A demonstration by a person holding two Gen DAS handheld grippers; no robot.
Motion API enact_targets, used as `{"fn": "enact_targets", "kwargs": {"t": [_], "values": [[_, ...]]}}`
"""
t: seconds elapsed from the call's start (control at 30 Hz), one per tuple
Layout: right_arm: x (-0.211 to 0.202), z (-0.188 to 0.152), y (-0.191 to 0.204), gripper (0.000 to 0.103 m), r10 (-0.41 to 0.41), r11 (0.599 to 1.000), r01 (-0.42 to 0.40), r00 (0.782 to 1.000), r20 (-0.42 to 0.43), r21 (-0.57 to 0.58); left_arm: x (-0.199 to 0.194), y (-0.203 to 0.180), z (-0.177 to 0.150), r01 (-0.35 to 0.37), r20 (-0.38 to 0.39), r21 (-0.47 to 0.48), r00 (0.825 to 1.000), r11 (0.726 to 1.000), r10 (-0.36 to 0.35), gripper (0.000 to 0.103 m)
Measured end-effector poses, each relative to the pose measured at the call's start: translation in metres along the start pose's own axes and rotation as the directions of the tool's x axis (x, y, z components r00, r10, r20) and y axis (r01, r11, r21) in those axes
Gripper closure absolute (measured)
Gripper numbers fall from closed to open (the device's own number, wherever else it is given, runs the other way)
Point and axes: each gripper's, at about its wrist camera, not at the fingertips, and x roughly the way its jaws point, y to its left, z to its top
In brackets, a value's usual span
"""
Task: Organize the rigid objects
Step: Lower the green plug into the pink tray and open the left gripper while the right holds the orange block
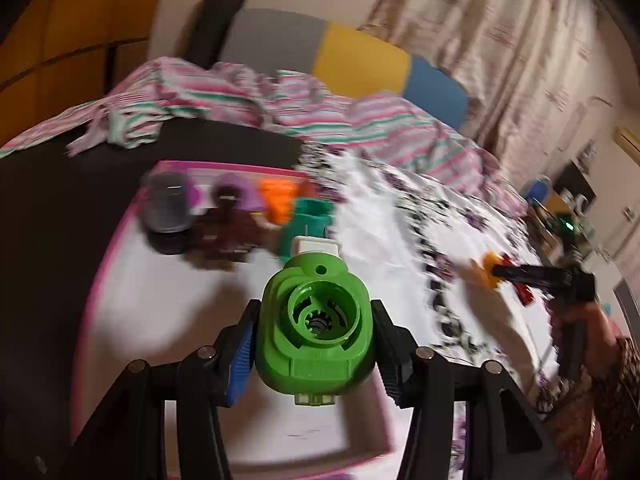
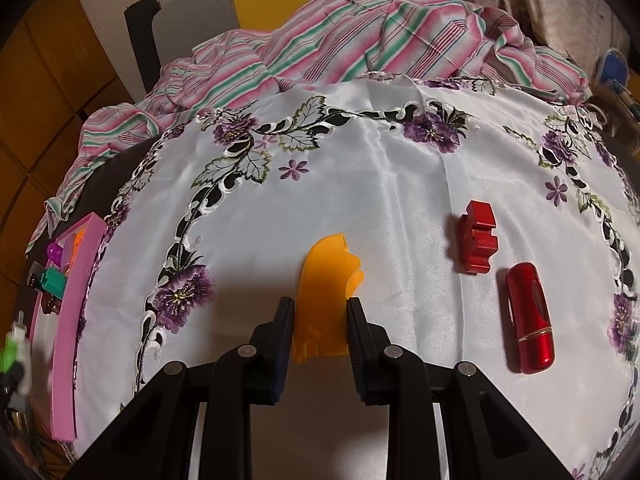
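Motion blur smears the small items in the pink-rimmed tray (image 1: 120,240) in the left wrist view, so a dark brown object (image 1: 228,232) there cannot be identified; the embroidered tablecloth (image 1: 400,220) pattern is streaked. The right wrist view's left edge cuts off the green plastic piece (image 2: 10,354).

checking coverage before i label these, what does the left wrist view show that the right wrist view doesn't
Only the left wrist view shows the inside of the pink tray head-on, with its grey case, and the left tongs shut on a green plastic part above it.

Only the right wrist view shows the red puzzle-shaped block, the red lipstick tube, and the right tongs closed around the orange plastic piece.

Both show the tray, the green part, the orange piece, the embroidered white cloth and the striped fabric.
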Motion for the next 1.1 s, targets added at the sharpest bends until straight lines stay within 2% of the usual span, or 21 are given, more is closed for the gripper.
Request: {"fn": "enact_targets", "kwargs": {"t": [0.2,0.4,0.77,0.83,1.1], "values": [[-0.004,-0.001,0.006,0.077,0.002,1.000,-0.002,1.000,0.021,-0.007,0.004,0.040,0.005,-0.082,-0.011,-0.059,0.997,0.995,0.081,0.050],[-0.003,-0.002,0.013,0.077,-0.013,0.999,0.014,1.000,0.021,-0.037,0.015,0.067,0.010,-0.143,-0.062,-0.077,0.988,0.987,0.138,0.050],[0.000,-0.003,0.013,0.077,-0.036,0.998,0.036,0.999,0.012,-0.052,0.027,0.083,0.016,-0.202,-0.086,-0.076,0.977,0.976,0.195,0.050],[0.000,-0.003,0.014,0.077,-0.034,0.998,0.035,0.999,0.015,-0.052,0.024,0.079,0.015,-0.212,-0.070,-0.069,0.976,0.975,0.207,0.049],[-0.010,-0.006,0.032,0.077,-0.014,0.996,0.019,0.998,0.057,-0.089,-0.012,0.070,0.008,-0.178,0.029,-0.100,0.983,0.979,0.182,0.049]]}}
